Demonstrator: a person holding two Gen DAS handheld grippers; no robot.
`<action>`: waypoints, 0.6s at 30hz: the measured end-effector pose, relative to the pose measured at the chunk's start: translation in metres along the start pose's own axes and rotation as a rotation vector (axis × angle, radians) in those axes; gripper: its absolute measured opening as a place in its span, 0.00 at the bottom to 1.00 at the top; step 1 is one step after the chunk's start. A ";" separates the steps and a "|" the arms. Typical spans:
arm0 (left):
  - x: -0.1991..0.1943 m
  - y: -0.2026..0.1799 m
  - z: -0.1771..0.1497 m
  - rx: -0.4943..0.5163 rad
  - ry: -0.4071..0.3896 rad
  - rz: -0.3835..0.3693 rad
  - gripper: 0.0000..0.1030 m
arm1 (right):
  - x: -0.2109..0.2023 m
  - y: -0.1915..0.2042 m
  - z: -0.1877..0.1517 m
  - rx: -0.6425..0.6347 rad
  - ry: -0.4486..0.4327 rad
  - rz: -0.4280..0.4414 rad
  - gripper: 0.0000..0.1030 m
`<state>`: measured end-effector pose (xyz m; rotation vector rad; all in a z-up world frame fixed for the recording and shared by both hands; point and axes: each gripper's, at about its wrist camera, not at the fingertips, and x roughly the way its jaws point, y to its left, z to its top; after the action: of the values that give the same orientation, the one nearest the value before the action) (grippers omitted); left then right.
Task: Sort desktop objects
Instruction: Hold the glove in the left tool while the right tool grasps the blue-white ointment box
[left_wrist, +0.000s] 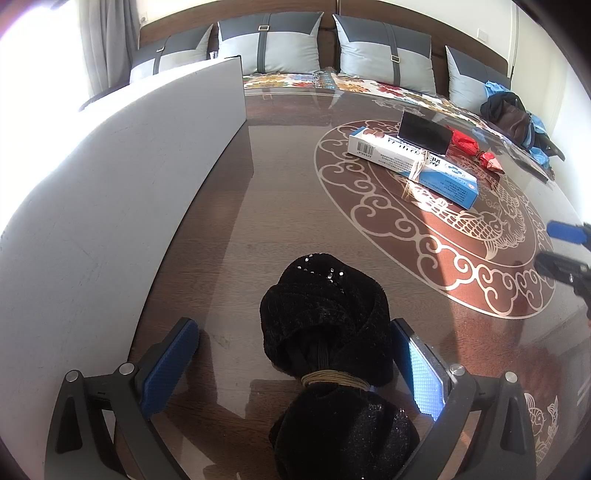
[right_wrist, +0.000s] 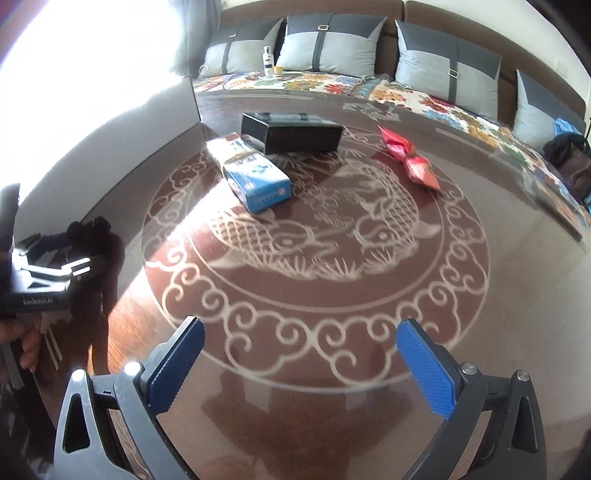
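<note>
The left gripper (left_wrist: 295, 354) stands spread wide, its blue pads (left_wrist: 170, 363) either side of a black fuzzy hair bow (left_wrist: 325, 325) that lies on the glossy brown table (left_wrist: 229, 221). The bow, bound at its waist with a pale band (left_wrist: 334, 380), sits right between the jaws; the right-hand pad looks to be brushing its edge, the left-hand one is clear of it, so nothing is clamped. At about ten o'clock from the bow runs a long grey board (left_wrist: 110, 177), standing on edge along the table's side. Up at one o'clock, on the carp medallion (left_wrist: 480, 229), lies a white-and-blue carton (left_wrist: 410, 162) with a black box (left_wrist: 424, 133) just behind it and touching, and a red wrapped packet (left_wrist: 476, 147) just beyond at the box's right. Over in the right wrist view, the right gripper (right_wrist: 299, 365) is also opened wide, with only bare table and the scrollwork border between its pads, holding nothing. From there the carton (right_wrist: 255, 173) is at eleven o'clock, the black box (right_wrist: 291, 133) at twelve behind it, the red packet (right_wrist: 410, 158) at one o'clock, well apart from the boxes. At nine o'clock the left gripper (right_wrist: 55, 258) shows with the dark bow (right_wrist: 88, 229) in front of it. Behind the table, grey cushions (right_wrist: 332, 44) line a flowered bench.
</note>
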<state>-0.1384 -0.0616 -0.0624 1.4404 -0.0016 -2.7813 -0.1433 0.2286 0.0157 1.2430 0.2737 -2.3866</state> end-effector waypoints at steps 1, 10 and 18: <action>0.000 0.000 0.000 0.000 0.000 0.000 1.00 | 0.008 0.006 0.017 -0.019 0.003 0.014 1.00; 0.000 0.000 0.000 -0.001 -0.001 -0.001 1.00 | 0.095 0.039 0.119 -0.091 0.135 0.006 1.00; 0.000 -0.001 0.000 0.000 0.001 -0.006 1.00 | 0.092 0.048 0.102 -0.037 0.117 0.055 0.42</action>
<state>-0.1383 -0.0610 -0.0619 1.4445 0.0027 -2.7858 -0.2419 0.1227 0.0004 1.3578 0.3141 -2.2561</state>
